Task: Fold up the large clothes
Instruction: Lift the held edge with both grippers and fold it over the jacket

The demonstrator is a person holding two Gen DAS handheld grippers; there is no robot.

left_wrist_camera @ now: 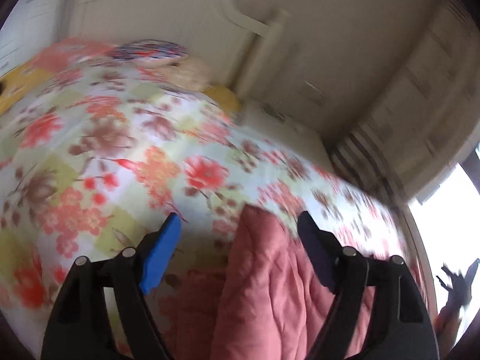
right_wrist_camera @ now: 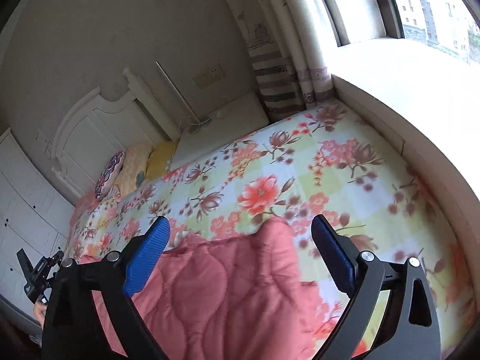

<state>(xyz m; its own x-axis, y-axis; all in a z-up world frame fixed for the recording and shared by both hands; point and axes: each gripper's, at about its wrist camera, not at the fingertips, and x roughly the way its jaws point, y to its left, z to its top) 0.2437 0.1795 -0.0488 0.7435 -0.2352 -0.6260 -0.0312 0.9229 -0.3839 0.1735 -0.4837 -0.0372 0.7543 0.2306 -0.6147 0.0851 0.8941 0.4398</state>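
Left gripper (left_wrist_camera: 240,225) jaws wide, empty; right gripper (right_wrist_camera: 240,229) wide, empty; pink quilt (right_wrist_camera: 228,294) lies below both on floral bed (right_wrist_camera: 300,165).

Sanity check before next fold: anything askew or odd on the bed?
The pink quilted garment lies bunched and creased on the floral bedsheet, its edge humped rather than flat. Both grippers' fingers stand open, gripping nothing. The left wrist view is motion-blurred.

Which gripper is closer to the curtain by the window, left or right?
Right. The right gripper hangs open over the pink quilt on the window side of the bed, facing the curtain. The left gripper shows at the far side, by the white cabinets.
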